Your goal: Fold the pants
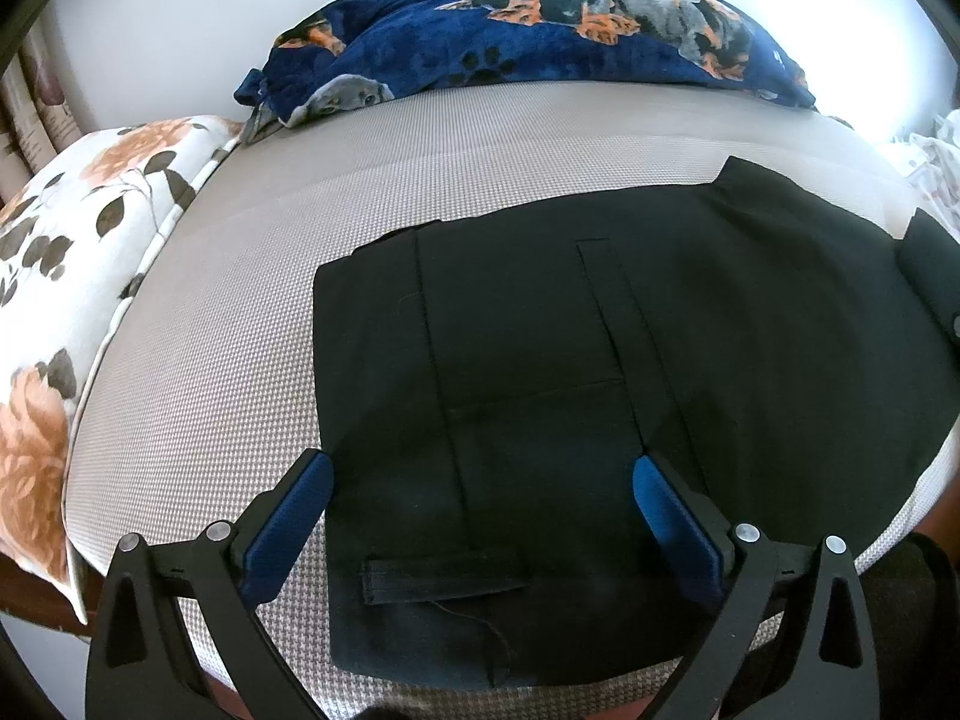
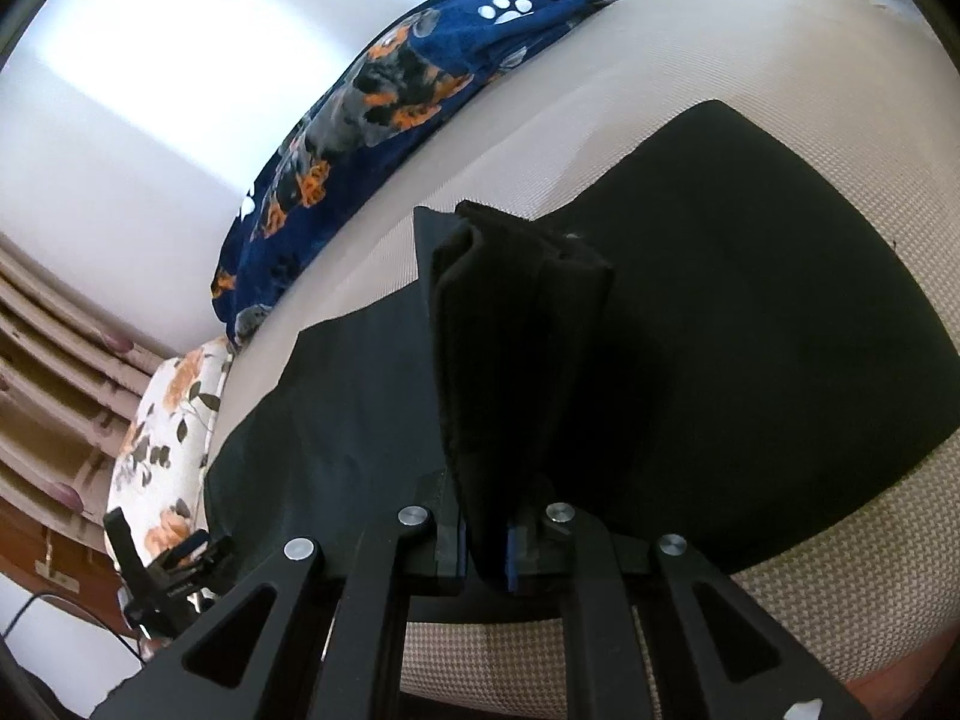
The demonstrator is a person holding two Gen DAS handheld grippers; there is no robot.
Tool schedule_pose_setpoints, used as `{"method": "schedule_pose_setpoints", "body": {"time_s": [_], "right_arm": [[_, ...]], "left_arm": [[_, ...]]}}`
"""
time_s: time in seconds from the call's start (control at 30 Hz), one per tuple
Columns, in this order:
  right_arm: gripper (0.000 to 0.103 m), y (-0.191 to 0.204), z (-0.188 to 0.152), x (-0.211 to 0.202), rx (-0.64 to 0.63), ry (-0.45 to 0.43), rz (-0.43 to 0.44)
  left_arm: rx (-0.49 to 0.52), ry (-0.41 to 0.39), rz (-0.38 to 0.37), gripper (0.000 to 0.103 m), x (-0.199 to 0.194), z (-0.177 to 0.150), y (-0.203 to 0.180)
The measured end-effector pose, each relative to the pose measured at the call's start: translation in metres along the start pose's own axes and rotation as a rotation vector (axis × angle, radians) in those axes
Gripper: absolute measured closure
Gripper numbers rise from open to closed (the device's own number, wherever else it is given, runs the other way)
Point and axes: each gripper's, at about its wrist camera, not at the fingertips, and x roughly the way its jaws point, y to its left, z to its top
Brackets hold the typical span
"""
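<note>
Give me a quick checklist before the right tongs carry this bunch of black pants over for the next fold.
1. Right tongs closed on the bunched end of the pants: ok.
2. Left tongs open, pinching no cloth: ok.
3. Part of the pants under the left tongs lies flat on the bed: ok.
4. Dog-print blanket and floral pillow lie apart from the pants: ok.
5. All layers caught in the right grip: cannot tell.
</note>
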Motion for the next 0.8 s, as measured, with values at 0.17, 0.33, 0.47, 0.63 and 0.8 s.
{"method": "schedule_pose_setpoints", "body": {"time_s": [0.17, 0.33, 0.47, 0.63, 0.8], "right_arm": [[0.090, 0.002, -0.001, 0.002, -0.009, 0.001, 0.000], [0.073, 0.003, -0.003, 0.004, 0.003, 0.009, 0.041], [0.062, 0.014, -0.005, 0.006, -0.044, 0.012, 0.032], [0.053, 0.022, -0.008, 0.008, -0.075, 0.016, 0.033], [0.044, 0.021, -0.009, 0.009, -0.060, 0.017, 0.063]], "left_arm": [[-0.001, 0.001, -0.001, 0.003, 0.000, 0.000, 0.000], [-0.002, 0.001, 0.001, 0.002, 0.000, 0.000, 0.000], [-0.001, 0.001, 0.001, 0.001, 0.000, 0.001, 0.000], [-0.015, 0.009, -0.005, 0.000, 0.000, -0.002, 0.004], [-0.015, 0.010, -0.004, 0.000, 0.000, -0.002, 0.005]]}}
